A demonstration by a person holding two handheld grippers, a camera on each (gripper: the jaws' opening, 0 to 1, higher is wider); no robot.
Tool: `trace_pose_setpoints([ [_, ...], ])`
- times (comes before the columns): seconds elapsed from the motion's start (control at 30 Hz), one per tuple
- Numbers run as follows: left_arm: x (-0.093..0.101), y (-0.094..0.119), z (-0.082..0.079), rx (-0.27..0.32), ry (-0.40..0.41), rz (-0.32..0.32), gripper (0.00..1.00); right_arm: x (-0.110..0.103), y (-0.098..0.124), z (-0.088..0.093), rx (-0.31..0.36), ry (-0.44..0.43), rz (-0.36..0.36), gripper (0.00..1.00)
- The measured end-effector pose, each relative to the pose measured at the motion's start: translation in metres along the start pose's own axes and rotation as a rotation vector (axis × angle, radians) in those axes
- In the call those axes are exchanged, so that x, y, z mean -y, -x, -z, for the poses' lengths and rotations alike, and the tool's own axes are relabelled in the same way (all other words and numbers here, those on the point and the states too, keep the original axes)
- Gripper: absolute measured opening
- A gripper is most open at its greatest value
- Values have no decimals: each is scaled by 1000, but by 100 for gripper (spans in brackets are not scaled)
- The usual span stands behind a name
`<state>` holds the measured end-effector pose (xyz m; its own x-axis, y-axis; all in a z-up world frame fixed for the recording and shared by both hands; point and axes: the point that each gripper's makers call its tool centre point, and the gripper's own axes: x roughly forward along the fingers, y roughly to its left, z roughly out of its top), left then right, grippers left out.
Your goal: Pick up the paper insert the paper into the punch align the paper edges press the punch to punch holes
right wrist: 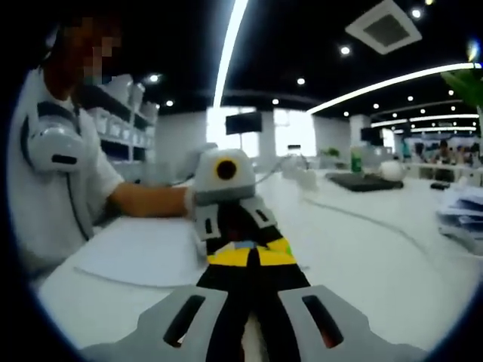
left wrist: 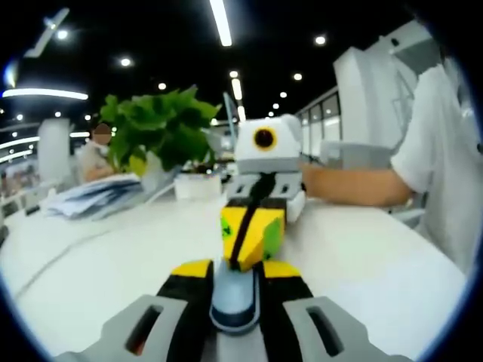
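Observation:
A small blue-grey punch point(left wrist: 235, 300) sits between the yellow-tipped jaws of my left gripper point(left wrist: 235, 270), which close on its sides. My right gripper point(left wrist: 250, 235) comes in from the far side with its jaws shut, its yellow and green tips touching the punch's far end. In the right gripper view, my right gripper point(right wrist: 250, 255) is shut, tip to tip with the left gripper point(right wrist: 226, 197), and a sliver of the blue punch point(right wrist: 243, 244) shows between them. A white sheet of paper point(right wrist: 139, 253) lies flat on the table beside the grippers; how far it reaches under the punch is hidden.
The white table point(left wrist: 362, 264) stretches around. A potted green plant point(left wrist: 162, 132) and a stack of papers point(left wrist: 94, 196) stand at the back left. A person's forearm point(left wrist: 355, 185) rests on the table. A cable point(right wrist: 370, 219) and a dark keyboard point(right wrist: 362, 181) lie further off.

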<state>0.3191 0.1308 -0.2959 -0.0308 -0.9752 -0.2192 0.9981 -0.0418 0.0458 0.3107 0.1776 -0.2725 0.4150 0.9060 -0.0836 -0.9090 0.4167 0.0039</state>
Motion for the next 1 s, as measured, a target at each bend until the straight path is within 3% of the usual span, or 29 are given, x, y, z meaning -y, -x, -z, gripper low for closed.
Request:
trace_pose_setpoints([
  [0.07, 0, 0, 0, 0, -4, 0, 25, 4, 2, -18, 105, -44, -3, 4],
  [0.1, -1, 0, 0, 1, -3, 0, 25, 0, 4, -39, 211, -76, -16, 4],
  [0.13, 0, 0, 0, 1, -4, 1, 25, -5, 3, -34, 181, -102, -28, 4],
  [0.17, 0, 0, 1, -1, -5, 0, 25, -1, 6, -35, 200, -76, -23, 4],
  [0.37, 0, 0, 0, 1, 2, 1, 25, 13, 15, -35, 208, -151, 7, 6],
  [0.63, 1, 0, -2, 6, 3, 2, 26, 21, 12, -30, 178, -141, 33, 9],
  [1.0, 0, 3, -20, 90, 47, 20, 48, 25, 13, -32, 193, -156, 38, 18],
])
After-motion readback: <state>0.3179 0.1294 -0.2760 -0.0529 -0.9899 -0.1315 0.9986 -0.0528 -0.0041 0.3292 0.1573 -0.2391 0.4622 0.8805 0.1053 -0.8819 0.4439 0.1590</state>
